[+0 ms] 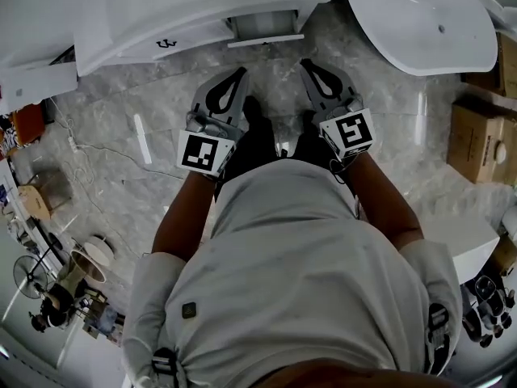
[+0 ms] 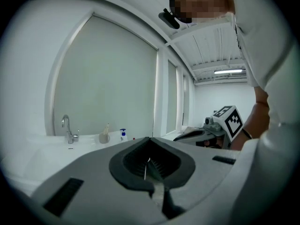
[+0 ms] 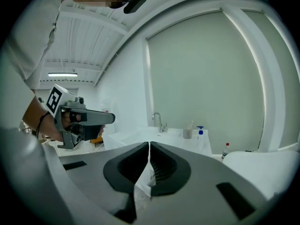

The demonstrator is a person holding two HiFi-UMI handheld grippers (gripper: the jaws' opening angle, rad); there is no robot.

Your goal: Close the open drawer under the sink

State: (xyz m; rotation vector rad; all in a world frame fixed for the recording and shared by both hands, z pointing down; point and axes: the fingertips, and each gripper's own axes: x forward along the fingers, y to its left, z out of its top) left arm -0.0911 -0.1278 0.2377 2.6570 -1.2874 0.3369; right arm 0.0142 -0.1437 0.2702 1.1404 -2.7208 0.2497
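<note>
Head view: above the person's chest, facing steeply down onto the floor [image 1: 105, 120]; left gripper [image 1: 241, 72] and right gripper [image 1: 305, 61] close below.
Left gripper view: low behind its own jaws, nearly level, facing the tap [image 2: 67, 128].
Right gripper view: likewise, further right.
Shared: both gripper views show tap, soap bottle [image 2: 123, 135], and the opposite gripper.

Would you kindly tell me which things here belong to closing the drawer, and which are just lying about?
For the job:
- open drawer
- sink unit
- left gripper, shut, empty
- right gripper, shut, empty

Lying about:
- cardboard boxes
- fan
- white tub
- soap bottle
</note>
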